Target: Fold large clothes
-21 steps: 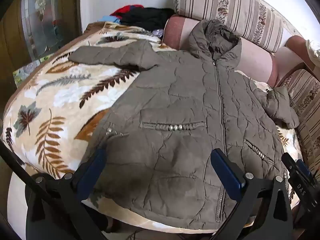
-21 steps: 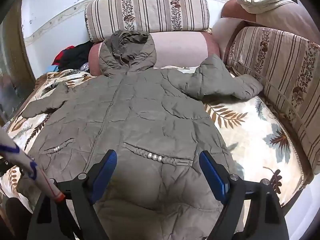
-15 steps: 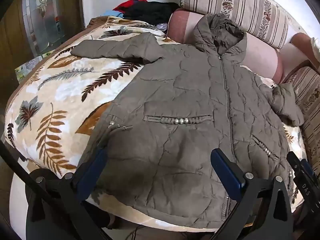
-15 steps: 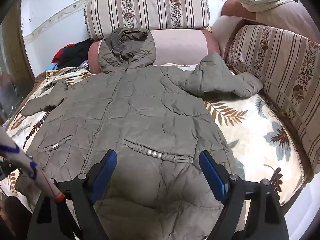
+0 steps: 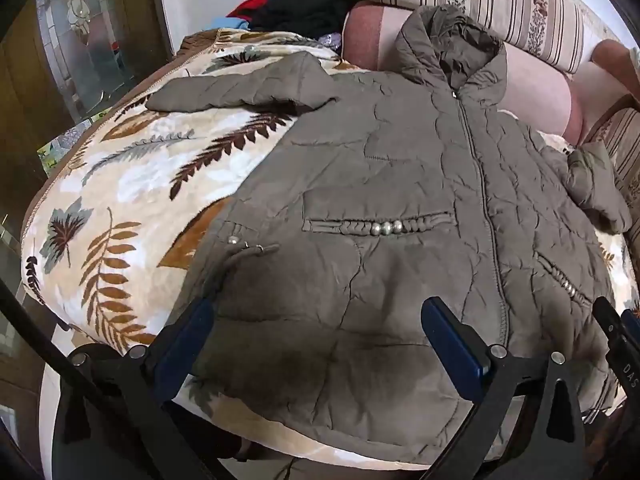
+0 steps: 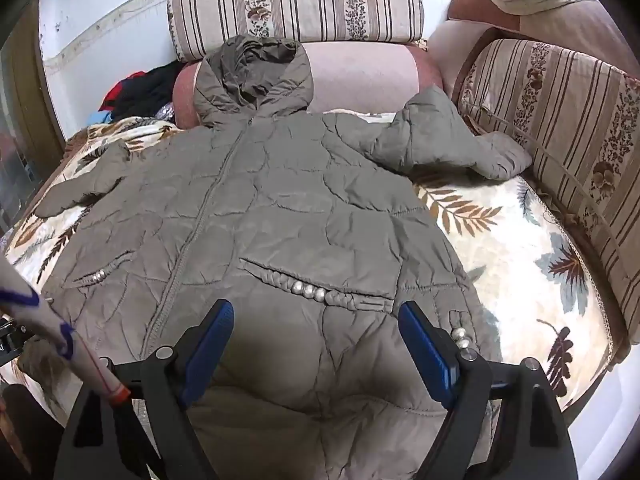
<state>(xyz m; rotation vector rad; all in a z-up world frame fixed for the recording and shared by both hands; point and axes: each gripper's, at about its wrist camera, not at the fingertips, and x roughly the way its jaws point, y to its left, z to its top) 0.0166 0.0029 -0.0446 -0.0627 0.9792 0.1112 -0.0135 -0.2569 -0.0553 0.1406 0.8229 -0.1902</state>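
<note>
An olive hooded jacket [image 5: 392, 184] lies spread flat, zipped front up, on a leaf-print blanket [image 5: 120, 208] directly ahead of the left gripper [image 5: 316, 340] and right gripper [image 6: 316, 340], both spread wide and empty above its hem.

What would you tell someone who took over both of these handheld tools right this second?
Left tool: open, empty, above the jacket's hem.
Right tool: open, empty, also near the hem.
The jacket lies front up, zipped, on the leaf-print blanket, hood against the pink bolster, both sleeves spread.
Done: laid flat. Left: every fold, probably sleeves first.
</note>
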